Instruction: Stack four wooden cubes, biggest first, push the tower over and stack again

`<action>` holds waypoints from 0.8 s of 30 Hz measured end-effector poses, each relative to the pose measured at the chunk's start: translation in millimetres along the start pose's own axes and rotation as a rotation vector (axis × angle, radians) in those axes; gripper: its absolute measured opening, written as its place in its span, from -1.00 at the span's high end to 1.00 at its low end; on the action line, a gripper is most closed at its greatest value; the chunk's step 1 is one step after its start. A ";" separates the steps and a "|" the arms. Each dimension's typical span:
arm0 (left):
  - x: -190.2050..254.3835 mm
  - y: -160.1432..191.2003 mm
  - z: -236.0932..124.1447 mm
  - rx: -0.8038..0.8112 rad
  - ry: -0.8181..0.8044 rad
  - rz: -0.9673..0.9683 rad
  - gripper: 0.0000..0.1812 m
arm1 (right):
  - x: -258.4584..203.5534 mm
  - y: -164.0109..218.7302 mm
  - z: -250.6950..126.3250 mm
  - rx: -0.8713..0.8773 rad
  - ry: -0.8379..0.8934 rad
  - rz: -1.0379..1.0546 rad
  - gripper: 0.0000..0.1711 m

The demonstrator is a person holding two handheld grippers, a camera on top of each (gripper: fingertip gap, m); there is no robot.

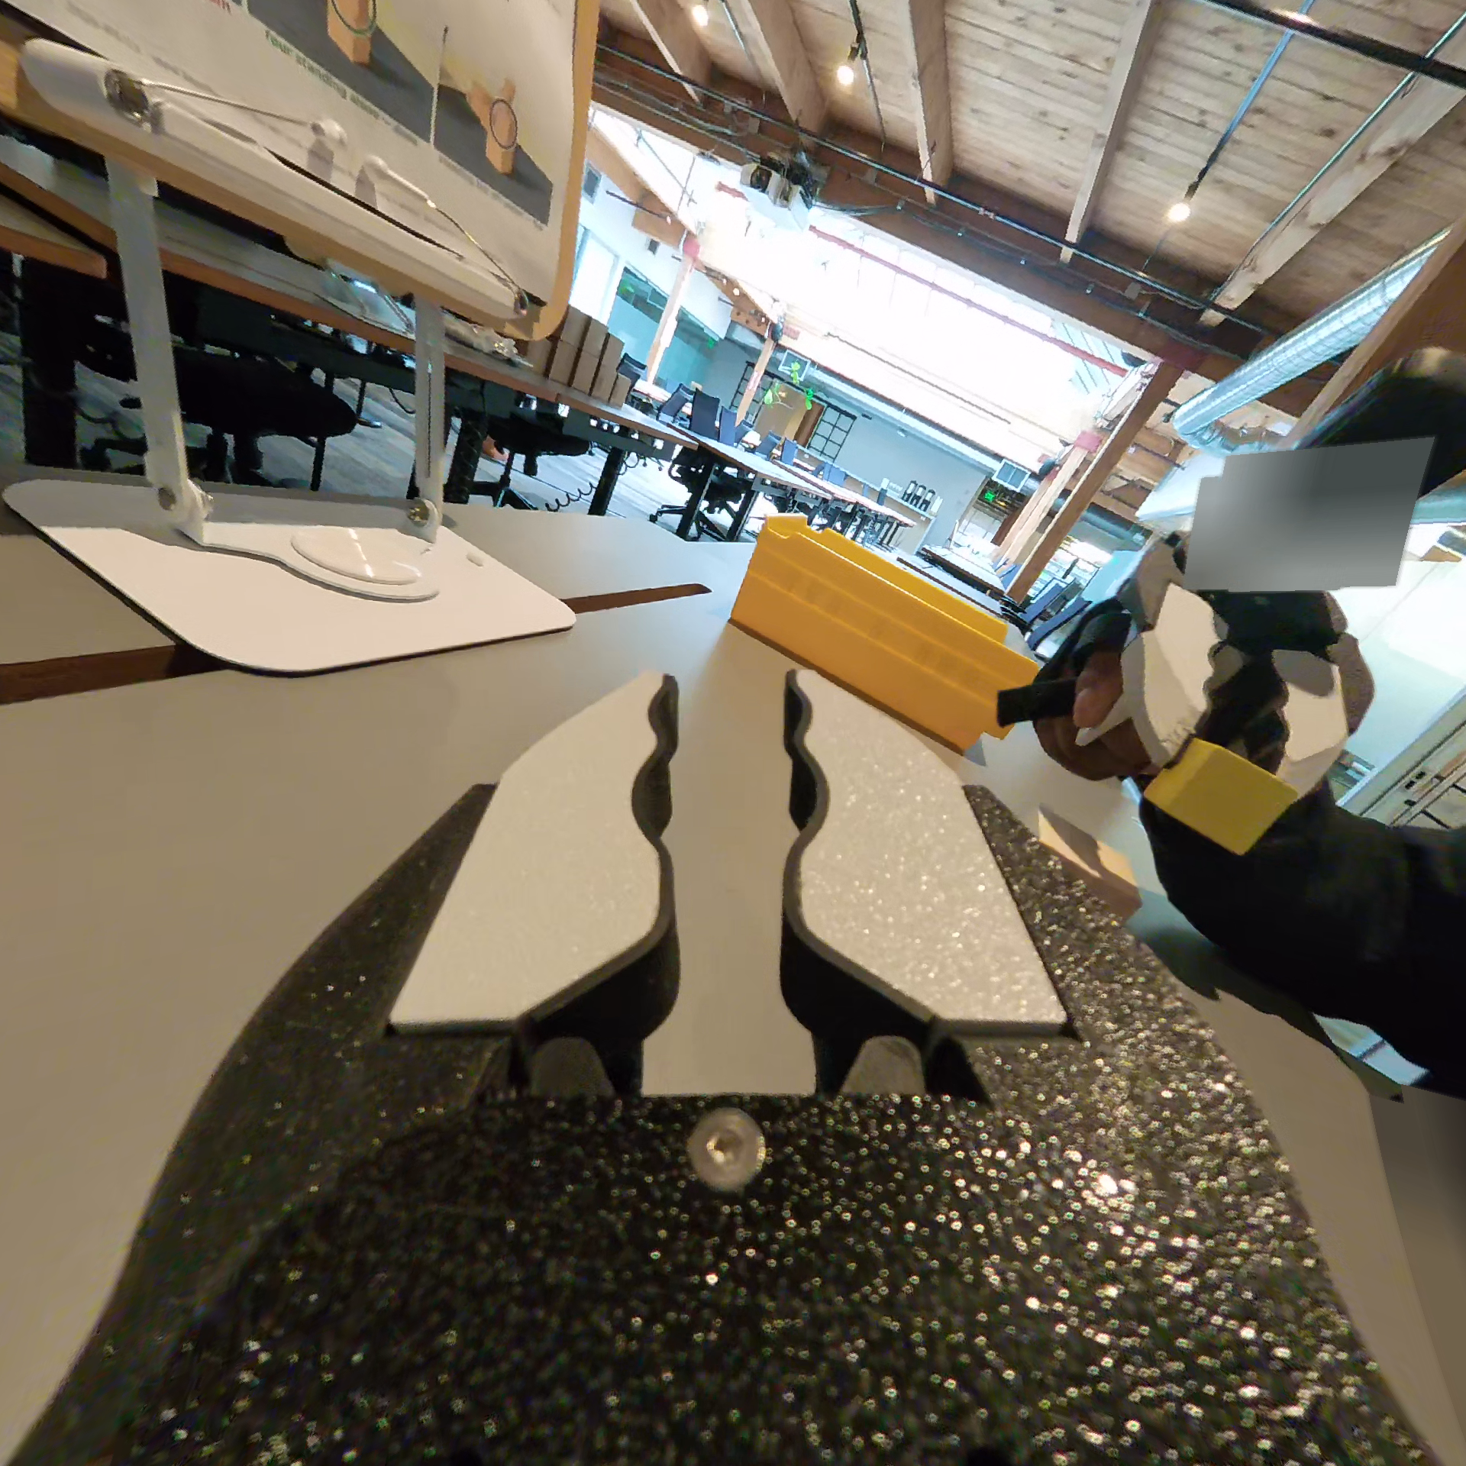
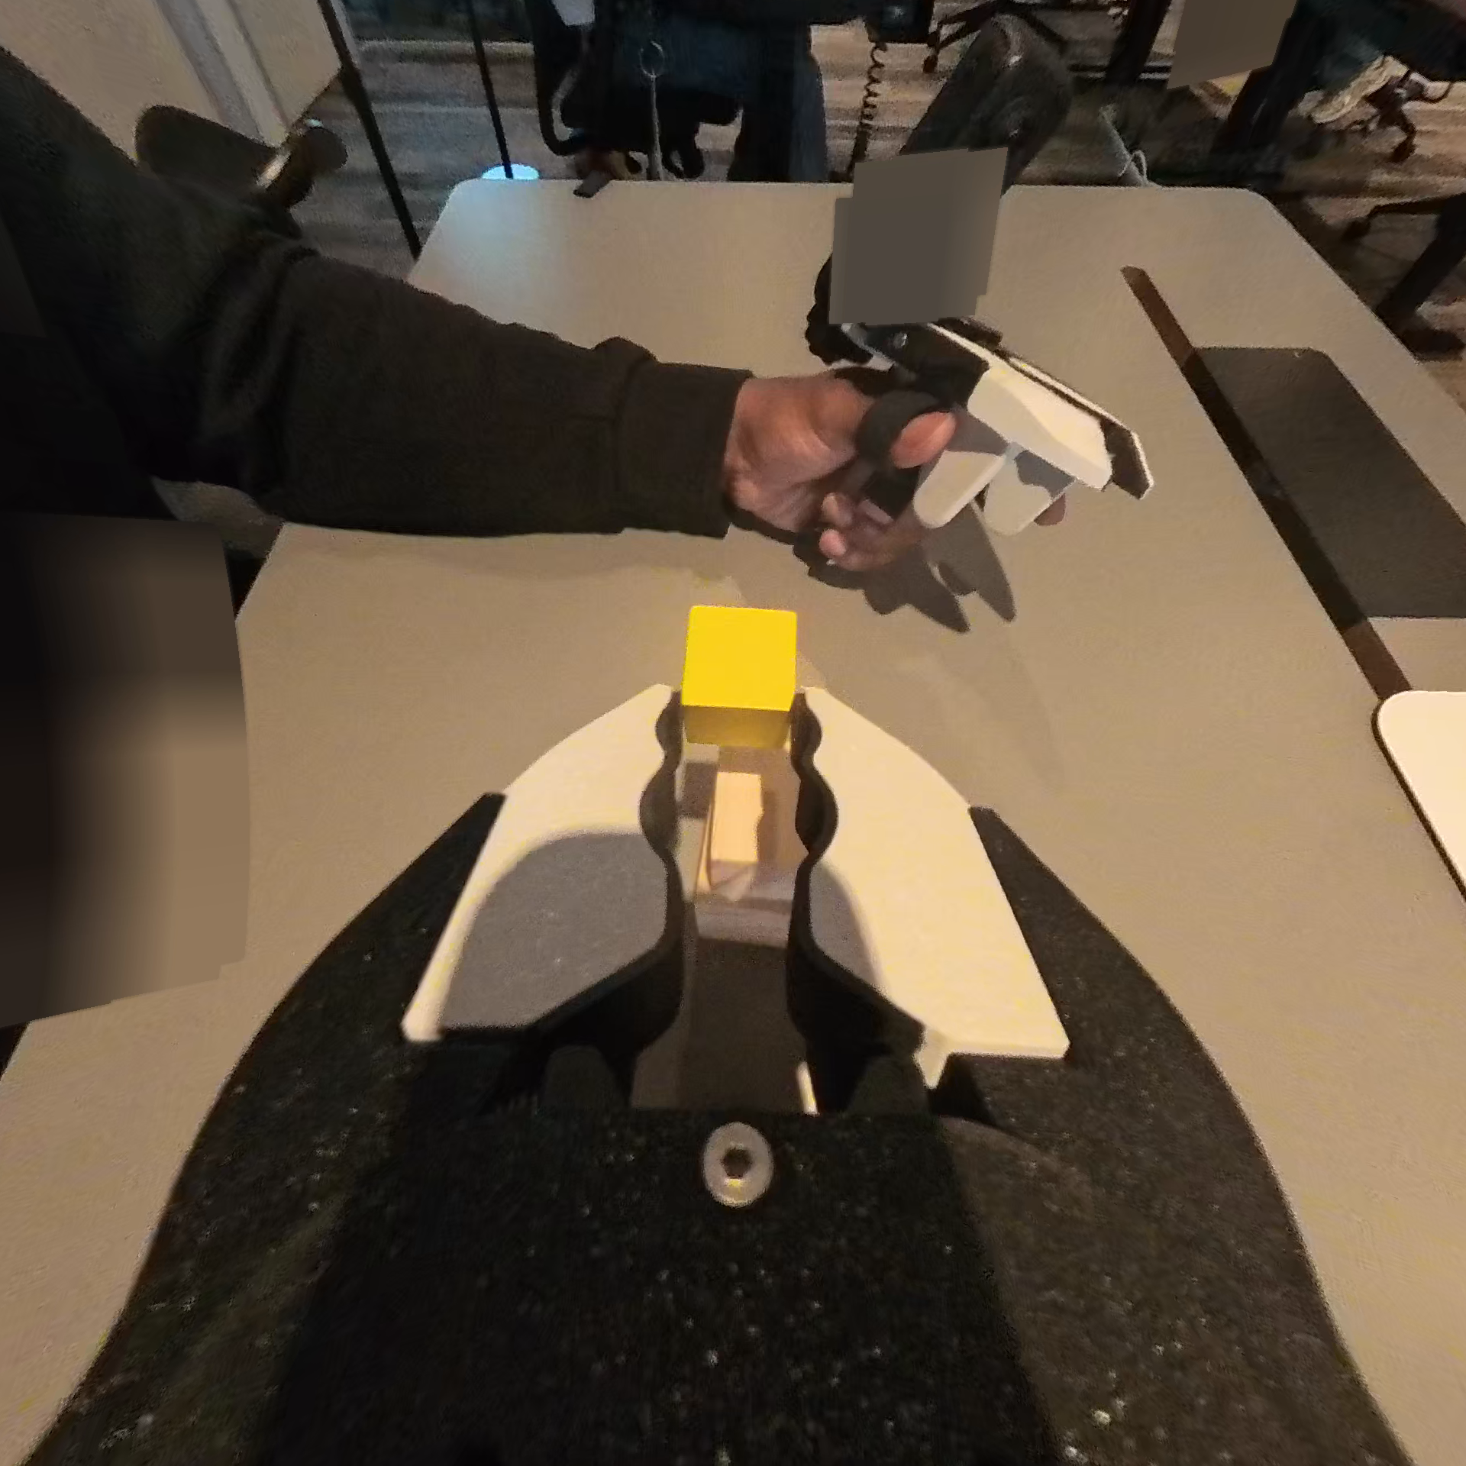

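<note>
My right gripper (image 2: 738, 702) is shut on a yellow cube (image 2: 738, 678), which it grips by its sides at the fingertips and holds above the grey table (image 2: 397, 714). A plain wooden cube (image 2: 734, 825) shows below it through the gap between the fingers. In the left wrist view the right gripper (image 1: 1174, 714) holds the yellow cube (image 1: 1222, 793) at the right, above the plain wooden cube (image 1: 1087, 857). My left gripper (image 1: 730, 690) is open and empty over bare table. It also shows in the right wrist view (image 2: 992, 508), off to the far right.
A yellow bin (image 1: 873, 635) lies on the table beyond my left gripper. A white stand (image 1: 301, 587) with a tilted board is at the far left; its base edge (image 2: 1428, 777) shows in the right wrist view. A dark mat (image 2: 1333, 492) lies beyond a table seam.
</note>
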State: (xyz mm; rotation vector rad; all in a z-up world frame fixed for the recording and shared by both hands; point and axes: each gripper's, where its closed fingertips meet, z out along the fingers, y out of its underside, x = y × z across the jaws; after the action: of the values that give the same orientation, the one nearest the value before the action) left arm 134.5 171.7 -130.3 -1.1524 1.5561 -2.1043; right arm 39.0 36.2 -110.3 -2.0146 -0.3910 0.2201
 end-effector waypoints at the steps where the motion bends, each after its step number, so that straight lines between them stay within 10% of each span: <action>1: -0.2 -0.2 0.5 0.002 0.002 -0.002 0.72 | 0.0 2.8 -2.9 -0.010 -0.002 0.001 0.70; 24: -2.0 -1.1 1.1 0.009 0.007 -0.019 0.73 | 10.1 32.2 1.7 -0.138 0.020 0.038 0.69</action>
State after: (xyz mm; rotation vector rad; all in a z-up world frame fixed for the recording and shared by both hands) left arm 136.8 172.6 -130.1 -1.1630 1.5435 -2.1267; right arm 53.6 27.8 -139.6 -2.1592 -0.3647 0.2013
